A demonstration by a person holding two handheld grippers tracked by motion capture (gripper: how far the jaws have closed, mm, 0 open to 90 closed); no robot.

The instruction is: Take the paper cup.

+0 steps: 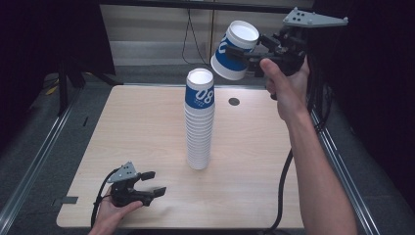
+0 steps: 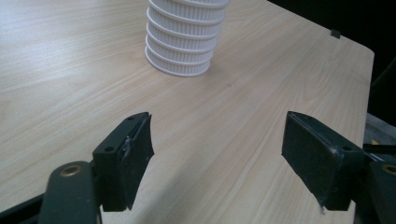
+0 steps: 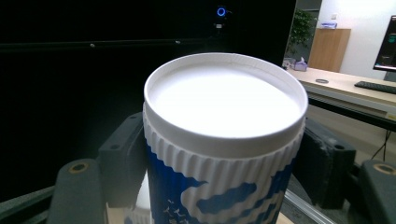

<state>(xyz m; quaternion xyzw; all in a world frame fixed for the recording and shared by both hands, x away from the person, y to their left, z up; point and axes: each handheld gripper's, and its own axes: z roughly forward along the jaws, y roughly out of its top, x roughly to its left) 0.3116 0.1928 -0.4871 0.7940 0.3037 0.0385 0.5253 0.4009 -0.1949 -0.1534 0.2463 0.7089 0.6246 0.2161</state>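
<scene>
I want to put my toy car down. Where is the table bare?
Bare wood lies left of the cup stack, and right of it toward the table edge. The near-left corner is crowded by the left gripper.

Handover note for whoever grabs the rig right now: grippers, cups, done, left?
Right gripper: jaws shut on one blue-and-white cup, held tilted in the air beyond the far edge of the table, above and right of the stack.
Left gripper: jaws apart in its own view with nothing between them, resting low at the near left of the table, pointing toward the stack.
Cup stack: upright mid-table, its bottom rim flat on the wood.
Done: one cup is in the right jaws, clear of the stack.
Left: the held cup is not yet set anywhere, whether on the stack or on the table.
</scene>
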